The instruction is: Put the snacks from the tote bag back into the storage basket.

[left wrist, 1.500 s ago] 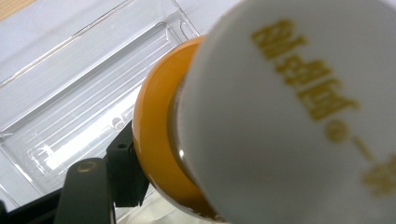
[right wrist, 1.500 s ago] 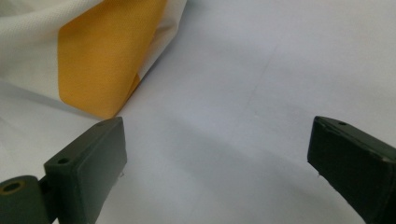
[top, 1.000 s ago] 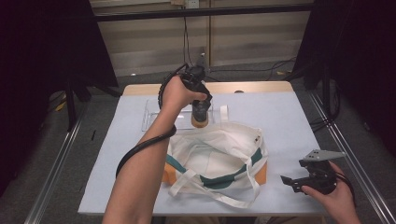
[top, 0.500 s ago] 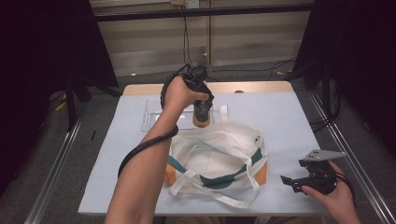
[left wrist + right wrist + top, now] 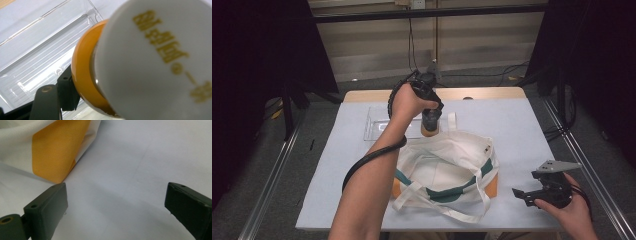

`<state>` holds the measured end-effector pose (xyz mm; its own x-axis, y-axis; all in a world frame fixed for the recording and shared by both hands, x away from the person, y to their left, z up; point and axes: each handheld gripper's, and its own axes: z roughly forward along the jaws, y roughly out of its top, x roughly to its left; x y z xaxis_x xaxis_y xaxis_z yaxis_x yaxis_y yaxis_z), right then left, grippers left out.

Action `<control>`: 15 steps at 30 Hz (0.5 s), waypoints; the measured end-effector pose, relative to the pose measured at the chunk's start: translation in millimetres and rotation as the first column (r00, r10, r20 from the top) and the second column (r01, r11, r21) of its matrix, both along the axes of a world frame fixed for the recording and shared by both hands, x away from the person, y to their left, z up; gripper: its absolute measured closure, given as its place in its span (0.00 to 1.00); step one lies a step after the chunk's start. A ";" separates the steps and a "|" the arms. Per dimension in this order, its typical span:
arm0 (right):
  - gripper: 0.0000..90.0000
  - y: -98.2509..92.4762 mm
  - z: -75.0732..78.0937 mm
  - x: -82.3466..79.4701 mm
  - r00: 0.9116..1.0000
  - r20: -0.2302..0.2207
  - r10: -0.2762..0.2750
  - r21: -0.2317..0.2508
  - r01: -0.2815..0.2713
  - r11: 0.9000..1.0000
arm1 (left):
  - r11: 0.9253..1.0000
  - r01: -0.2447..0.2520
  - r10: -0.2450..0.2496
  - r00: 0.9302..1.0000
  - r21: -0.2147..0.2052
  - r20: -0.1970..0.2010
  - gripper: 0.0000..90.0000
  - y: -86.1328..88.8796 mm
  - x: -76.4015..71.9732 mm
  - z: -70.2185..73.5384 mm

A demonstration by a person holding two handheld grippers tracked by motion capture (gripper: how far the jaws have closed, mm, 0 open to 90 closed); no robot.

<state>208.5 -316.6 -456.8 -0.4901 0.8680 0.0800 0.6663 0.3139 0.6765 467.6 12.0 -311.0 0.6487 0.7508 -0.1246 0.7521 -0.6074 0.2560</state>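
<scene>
- Now my left gripper [image 5: 430, 121] is clamped on the orange-and-white bottle [image 5: 140, 62], with the jaws drawn in as tight on it as they go.
- Since a second ago my left hand has barely shifted: the bottle hung above the gap between the clear tray [image 5: 379, 122] and the tote bag [image 5: 447, 167] then, and it hangs there the same way now.
- In the left gripper view the bottle's white body and orange band sit right in front of the lens, with the tray's ribbed floor behind it.
- So I judge the lift is done and the carry to the bag's open mouth has not really started.
- My right gripper [image 5: 539, 192] rests on the white table cover [image 5: 522, 135] near the bag's orange corner [image 5: 56, 152], jaws standing wide with nothing between them.
- It has not moved either, so it could hold the bag open.
</scene>
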 end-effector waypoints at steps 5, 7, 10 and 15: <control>0.05 0.0 0.3 0.0 1.000 -0.001 0.000 0.001 0.000 1.000 | 1.000 0.001 -0.001 1.000 -0.003 -0.002 0.35 -2.4 -0.4 -3.7; 0.05 -0.3 -0.2 0.4 1.000 0.008 0.003 -0.005 -0.003 1.000 | 1.000 -0.004 0.004 1.000 0.000 -0.006 0.35 -3.3 -0.9 -5.5; 0.05 0.3 0.0 0.1 1.000 0.002 0.004 0.001 -0.004 1.000 | 1.000 0.003 -0.003 1.000 0.003 -0.011 0.35 -4.0 -0.6 -7.8; 0.05 0.6 -0.1 0.2 1.000 -0.001 0.003 0.001 -0.003 1.000 | 1.000 -0.003 0.003 1.000 0.005 -0.022 0.35 -4.6 -0.2 -12.4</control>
<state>208.7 -316.1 -457.0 -0.4927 0.8664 0.0811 0.6657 0.3153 0.6764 467.4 7.4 -323.3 0.6437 0.7533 -0.1350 0.7593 -0.6066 0.2357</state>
